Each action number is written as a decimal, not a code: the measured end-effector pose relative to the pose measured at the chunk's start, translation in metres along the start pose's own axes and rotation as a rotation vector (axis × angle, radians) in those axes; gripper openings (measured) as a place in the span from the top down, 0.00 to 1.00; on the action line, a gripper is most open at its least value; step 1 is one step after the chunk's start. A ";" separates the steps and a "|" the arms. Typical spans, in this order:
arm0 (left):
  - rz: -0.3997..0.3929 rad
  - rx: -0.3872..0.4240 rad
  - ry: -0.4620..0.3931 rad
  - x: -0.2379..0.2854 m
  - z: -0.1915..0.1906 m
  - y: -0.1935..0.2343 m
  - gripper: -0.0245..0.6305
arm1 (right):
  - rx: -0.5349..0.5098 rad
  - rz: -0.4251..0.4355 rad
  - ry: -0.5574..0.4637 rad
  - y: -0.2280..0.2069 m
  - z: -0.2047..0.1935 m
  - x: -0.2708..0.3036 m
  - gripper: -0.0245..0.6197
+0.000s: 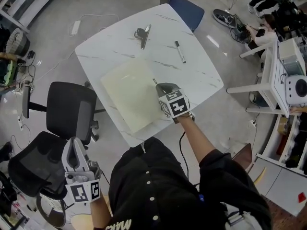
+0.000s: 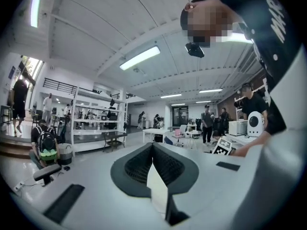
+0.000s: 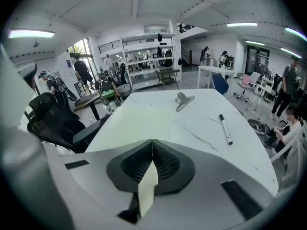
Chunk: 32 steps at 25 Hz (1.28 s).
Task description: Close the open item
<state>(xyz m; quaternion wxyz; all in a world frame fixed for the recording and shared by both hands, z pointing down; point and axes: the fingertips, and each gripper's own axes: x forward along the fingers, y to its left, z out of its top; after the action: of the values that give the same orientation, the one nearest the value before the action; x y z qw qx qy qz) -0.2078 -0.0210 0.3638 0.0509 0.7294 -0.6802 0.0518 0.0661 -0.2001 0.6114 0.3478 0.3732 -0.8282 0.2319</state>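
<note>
The left claw (image 1: 75, 145) hangs low beside the black office chair (image 1: 72, 111), off the counter (image 1: 201, 75). Its jaws are pressed together and hold nothing. The right claw (image 1: 156, 82) is above the right edge of the pale folder (image 1: 128, 92), also pressed together and empty. The folder lies flat, its cover down, and its near corner reaches almost to the counter's near edge. Right of the folder the marble is bare. Farther off lie a marker (image 1: 180, 51) and a metal clip (image 1: 143, 35), well apart.
</note>
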 end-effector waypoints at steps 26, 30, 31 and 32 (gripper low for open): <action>-0.139 0.009 -0.209 0.038 0.077 -0.015 0.94 | 0.022 -0.061 -0.767 0.025 0.144 -0.269 0.92; -0.137 0.017 -0.230 0.040 0.089 -0.013 0.94 | 0.036 -0.112 -0.828 0.021 0.145 -0.292 0.92; -0.136 0.019 -0.235 0.040 0.092 -0.012 0.93 | 0.042 -0.122 -0.845 0.020 0.145 -0.297 0.92; -0.134 0.021 -0.240 0.040 0.094 -0.011 0.94 | 0.046 -0.131 -0.862 0.019 0.145 -0.303 0.92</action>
<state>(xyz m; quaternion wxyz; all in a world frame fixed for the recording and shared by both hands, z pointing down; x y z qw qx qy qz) -0.1938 -0.0737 0.2761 -0.0352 0.7747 -0.6305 -0.0321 0.1378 -0.1433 0.2874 -0.0241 0.4952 -0.8669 0.0511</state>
